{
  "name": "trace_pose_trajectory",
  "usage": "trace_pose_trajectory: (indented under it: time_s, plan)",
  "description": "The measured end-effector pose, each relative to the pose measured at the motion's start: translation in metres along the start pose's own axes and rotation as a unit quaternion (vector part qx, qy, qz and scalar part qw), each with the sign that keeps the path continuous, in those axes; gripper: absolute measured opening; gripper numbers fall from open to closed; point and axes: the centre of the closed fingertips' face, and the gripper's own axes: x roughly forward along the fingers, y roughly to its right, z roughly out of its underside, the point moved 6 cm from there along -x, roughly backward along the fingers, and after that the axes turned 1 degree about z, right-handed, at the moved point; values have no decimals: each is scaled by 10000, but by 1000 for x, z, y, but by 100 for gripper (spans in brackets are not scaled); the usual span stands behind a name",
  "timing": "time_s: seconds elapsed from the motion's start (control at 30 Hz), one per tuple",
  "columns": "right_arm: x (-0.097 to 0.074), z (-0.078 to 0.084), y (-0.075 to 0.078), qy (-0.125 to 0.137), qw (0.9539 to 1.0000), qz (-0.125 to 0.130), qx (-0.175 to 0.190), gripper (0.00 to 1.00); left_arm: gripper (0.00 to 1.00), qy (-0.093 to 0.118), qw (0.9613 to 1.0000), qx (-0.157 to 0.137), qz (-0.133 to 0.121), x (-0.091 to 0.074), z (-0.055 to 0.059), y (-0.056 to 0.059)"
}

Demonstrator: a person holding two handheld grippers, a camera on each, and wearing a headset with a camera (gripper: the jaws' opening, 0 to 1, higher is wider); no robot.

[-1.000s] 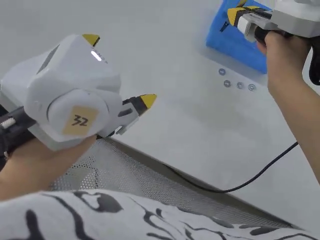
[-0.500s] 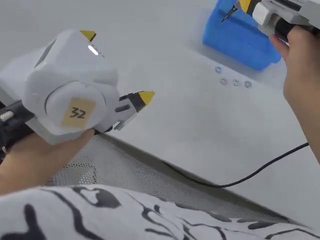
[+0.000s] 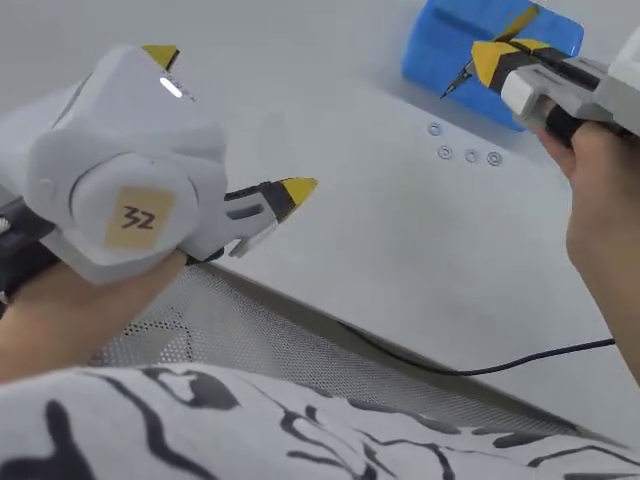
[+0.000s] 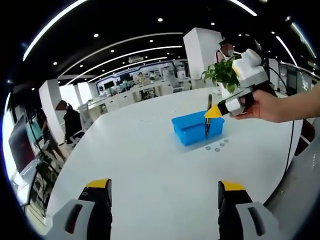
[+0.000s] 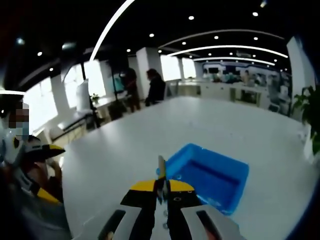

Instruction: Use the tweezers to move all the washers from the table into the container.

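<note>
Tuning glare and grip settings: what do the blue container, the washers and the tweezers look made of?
Container: likely moulded plastic; uniform saturated blue, soft sheen, rounded corners.
Washers: probably metal; small grey rings with pale glints, though too small to be sure.
Tweezers: dark, thin and pointed; bare or coated metal, cannot tell which.

- The table (image 3: pixel 380 240) is big, white and smooth.
- A blue container (image 3: pixel 440 50) sits on it at the far right.
- Four small washers (image 3: pixel 445 153) lie flat just in front of the blue container. Three make a row, and one lies at the left end, nearer the container.
- A black cable (image 3: pixel 480 370) curves over the near right part.
- A grey mesh (image 3: pixel 230 340) runs along the near edge.
</note>
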Motion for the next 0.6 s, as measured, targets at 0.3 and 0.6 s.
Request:
trace_pose_trajectory:
  time_s: [0.3,0.6]
  plan:
    - [12,19,11,-187,9996,159,137,4,90,-115,9999,45,-28,3,4,-1]
    - [14,24,9,-282,9994,183,80,4,89,-247,9995,177,-36,6,8,0]
